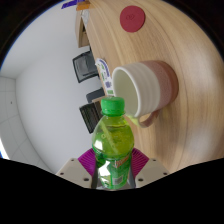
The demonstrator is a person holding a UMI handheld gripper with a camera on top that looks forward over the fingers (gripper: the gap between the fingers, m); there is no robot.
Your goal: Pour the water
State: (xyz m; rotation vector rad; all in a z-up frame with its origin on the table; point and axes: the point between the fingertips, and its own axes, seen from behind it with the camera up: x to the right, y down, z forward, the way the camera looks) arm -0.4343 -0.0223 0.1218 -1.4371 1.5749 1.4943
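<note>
Currently: gripper (112, 172) fingers clamp capped green plastic bottle (112, 145) | pink ceramic mug (146, 85) just beyond, on its side | pouring not begun

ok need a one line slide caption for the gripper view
Gripper shut on a green bottle, tilted toward a mug on a wooden table.

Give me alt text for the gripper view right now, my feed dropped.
A green bottle with a green cap stands upright between the gripper fingers, whose pink pads flank it; whether they press on it cannot be told. Just beyond it a white mug lies tipped on the wooden table, with a red disc farther off.
</note>
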